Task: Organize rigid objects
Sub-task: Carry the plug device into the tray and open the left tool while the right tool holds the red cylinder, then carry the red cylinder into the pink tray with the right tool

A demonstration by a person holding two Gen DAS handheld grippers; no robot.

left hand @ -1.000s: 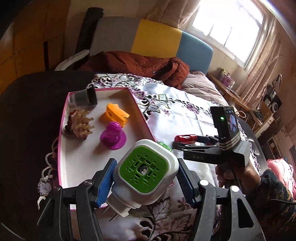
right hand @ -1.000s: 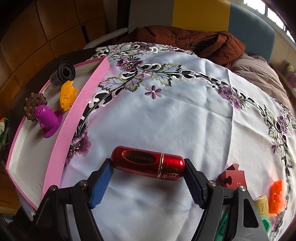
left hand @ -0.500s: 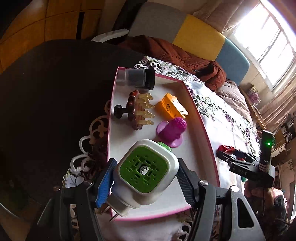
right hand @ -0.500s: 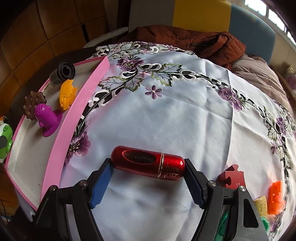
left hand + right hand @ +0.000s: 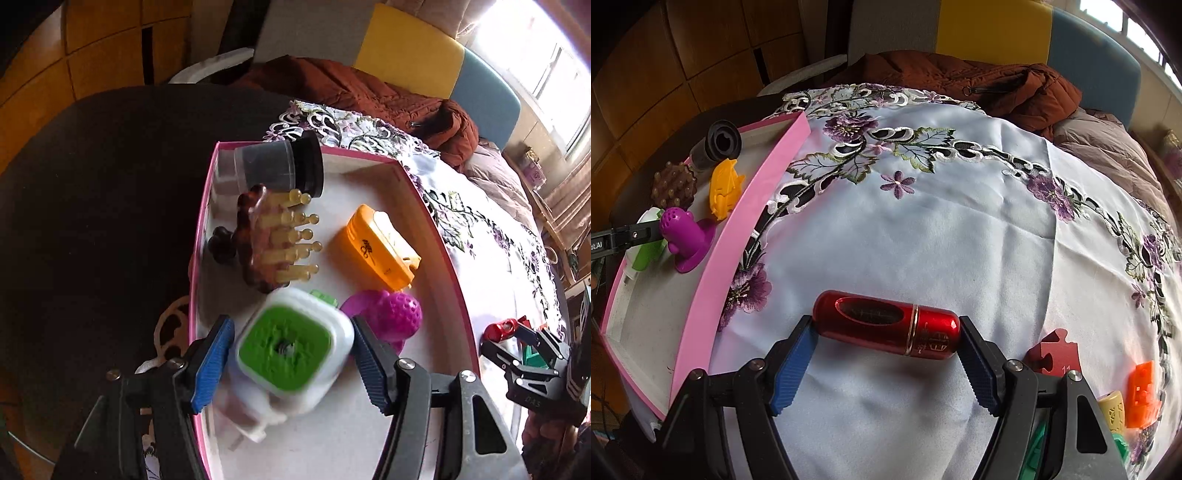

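A pink-rimmed white tray (image 5: 439, 236) (image 5: 713, 295) holds a dark jar (image 5: 273, 166), a brown scalp comb (image 5: 266, 240), an orange case (image 5: 380, 247) and a purple knob (image 5: 395, 314). My left gripper (image 5: 291, 365) stands over the tray; its jaws look parted around the blurred white-and-green plug-in device (image 5: 291, 354), which seems to be dropping free. My right gripper (image 5: 886, 365) is shut on a red capsule-shaped case (image 5: 886, 326), held above the tablecloth. It also shows in the left wrist view (image 5: 502, 328).
A floral white tablecloth (image 5: 923, 229) covers the dark table (image 5: 92, 221). A red puzzle piece (image 5: 1054, 354), an orange block (image 5: 1143, 395), a yellow piece (image 5: 1112, 410) and green pieces (image 5: 1036, 454) lie at the right. A brown jacket (image 5: 979, 85) lies behind.
My left gripper moved in lower over the tray, and its jaws have opened off the plug-in device, which now blurs and tilts. My right gripper has held still with the red case.
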